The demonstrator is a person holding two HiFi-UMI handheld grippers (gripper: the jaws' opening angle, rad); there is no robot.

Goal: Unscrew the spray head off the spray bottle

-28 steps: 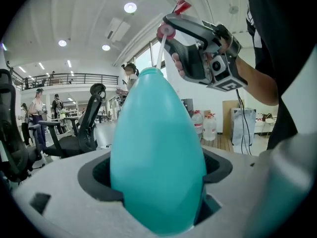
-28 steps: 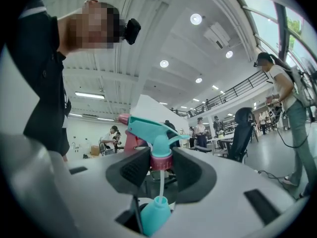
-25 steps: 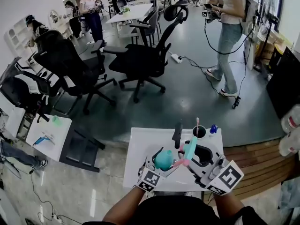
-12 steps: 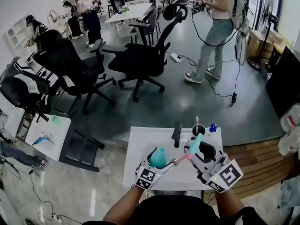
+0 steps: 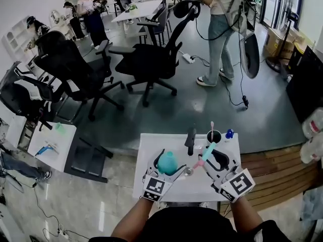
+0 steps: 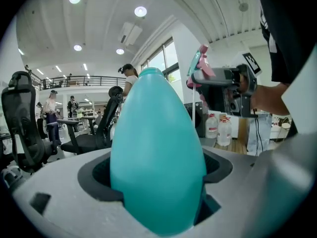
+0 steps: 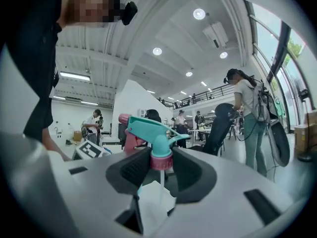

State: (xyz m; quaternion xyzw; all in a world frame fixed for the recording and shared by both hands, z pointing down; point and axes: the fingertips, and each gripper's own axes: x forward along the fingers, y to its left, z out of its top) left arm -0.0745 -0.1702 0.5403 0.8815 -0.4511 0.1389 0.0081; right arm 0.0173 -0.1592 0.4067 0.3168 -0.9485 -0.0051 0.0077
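Observation:
The teal egg-shaped spray bottle (image 5: pixel 167 163) stands upright between the jaws of my left gripper (image 5: pixel 169 165), which is shut on its body. In the left gripper view the bottle (image 6: pixel 156 152) fills the middle and its neck is bare. The teal spray head (image 5: pixel 206 154) with a pink collar and trigger is apart from the bottle, to its right. My right gripper (image 5: pixel 208 158) is shut on the spray head at its collar (image 7: pixel 161 161). The white dip tube (image 7: pixel 161 187) hangs down from it. From the left gripper view the spray head (image 6: pixel 200 66) shows up high on the right.
Both grippers hover over a small white table (image 5: pixel 151 153). At its far edge stand a black cup (image 5: pixel 214 137) with a pink stick, a blue item (image 5: pixel 229 133) and a black object (image 5: pixel 190 140). Office chairs (image 5: pixel 151 59) and a walking person (image 5: pixel 222 29) are beyond.
The two grippers have drawn apart and moved slightly away from me, so the spray head now sits farther right of the bottle. The person in the background has walked left.

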